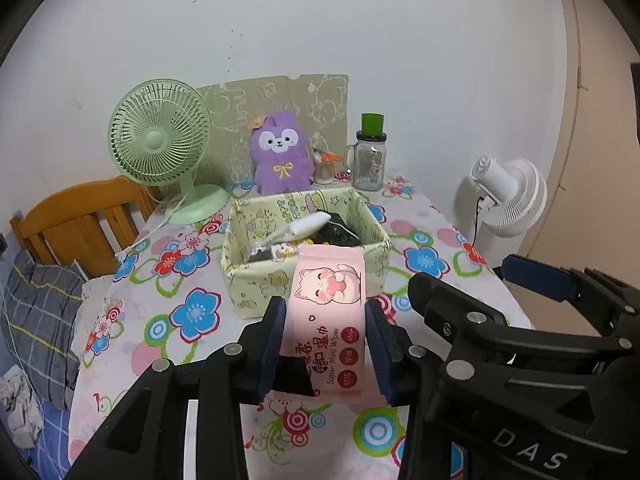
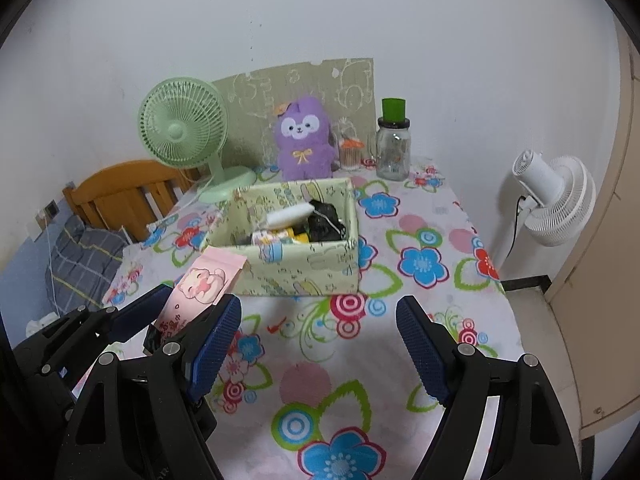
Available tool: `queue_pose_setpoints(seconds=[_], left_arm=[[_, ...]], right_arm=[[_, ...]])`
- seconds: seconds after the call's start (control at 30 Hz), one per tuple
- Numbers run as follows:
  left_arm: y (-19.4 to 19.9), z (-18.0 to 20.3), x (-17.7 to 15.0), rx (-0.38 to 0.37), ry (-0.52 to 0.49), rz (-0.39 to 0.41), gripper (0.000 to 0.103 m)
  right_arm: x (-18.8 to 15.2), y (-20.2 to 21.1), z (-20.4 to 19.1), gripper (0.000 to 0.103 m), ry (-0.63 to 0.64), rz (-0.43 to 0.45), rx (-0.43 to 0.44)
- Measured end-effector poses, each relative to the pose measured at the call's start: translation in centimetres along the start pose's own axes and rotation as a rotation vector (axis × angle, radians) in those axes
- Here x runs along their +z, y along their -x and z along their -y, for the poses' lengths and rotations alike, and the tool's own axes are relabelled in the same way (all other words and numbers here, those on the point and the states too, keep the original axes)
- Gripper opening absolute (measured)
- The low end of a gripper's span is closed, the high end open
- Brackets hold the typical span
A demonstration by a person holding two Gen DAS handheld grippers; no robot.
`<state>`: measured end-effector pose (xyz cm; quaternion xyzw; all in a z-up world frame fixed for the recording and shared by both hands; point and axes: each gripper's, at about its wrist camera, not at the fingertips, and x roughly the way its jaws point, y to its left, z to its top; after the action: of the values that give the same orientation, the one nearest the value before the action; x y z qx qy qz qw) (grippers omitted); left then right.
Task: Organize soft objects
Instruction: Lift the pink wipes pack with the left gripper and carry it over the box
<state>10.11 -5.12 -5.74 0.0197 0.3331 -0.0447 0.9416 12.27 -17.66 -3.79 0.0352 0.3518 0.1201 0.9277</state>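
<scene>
My left gripper [image 1: 326,320] is shut on a pink pack of mini wipes [image 1: 328,312] with a cartoon cat, held above the table in front of a pale green patterned box [image 1: 256,280]. The box holds a white roll [image 1: 308,224], black soft items and small packets. In the right wrist view the same wipes pack [image 2: 200,288] sits in the left gripper [image 2: 180,312] at the lower left, near the box [image 2: 312,272]. My right gripper [image 2: 320,344] stands open over the floral tablecloth with nothing between its fingers. A purple plush toy [image 1: 282,156] sits behind the box.
A green desk fan [image 1: 160,140] stands at the back left, a glass jar with a green cap [image 1: 370,156] and a small cup at the back right. A white floor fan [image 1: 508,196] stands off the table's right. A wooden chair [image 1: 76,220] and bedding lie left.
</scene>
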Motion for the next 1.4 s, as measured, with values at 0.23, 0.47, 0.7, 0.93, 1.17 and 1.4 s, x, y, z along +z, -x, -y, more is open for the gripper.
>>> queue_pose_setpoints(seconds=[0.23,0.47,0.7,0.93,1.17,1.4], left_arm=[[-0.2,-0.7,1.6,0.0,0.017,0.018,0.041],[-1.1,-1.2,3.3,0.0,0.021,0.034,0.041],[-2.8,-1.9,4.8,-0.005,0.026,0.033,0.041],[-4.6,-2.2,6.1,0.013,0.026,0.031,0.041],[-7.0,-3.1,7.4,0.015,0.05,0.014,0.041],[-10.0,-3.6,8.5,0.004,0.059,-0.007,0.041]], right_arm=[[2.0,-0.3,-0.5,0.082,0.017,0.023,-0.004],[3.8,-0.9,-0.7,0.082,0.018,0.041,-0.016],[5.4,-2.7,-0.6,0.083,0.021,0.042,-0.023],[7.0,-4.7,-0.5,0.083,0.023,0.039,-0.013],[8.6,-7.1,-0.8,0.083,0.046,0.032,-0.028],[9.7,-9.9,-0.6,0.083,0.03,0.007,-0.047]])
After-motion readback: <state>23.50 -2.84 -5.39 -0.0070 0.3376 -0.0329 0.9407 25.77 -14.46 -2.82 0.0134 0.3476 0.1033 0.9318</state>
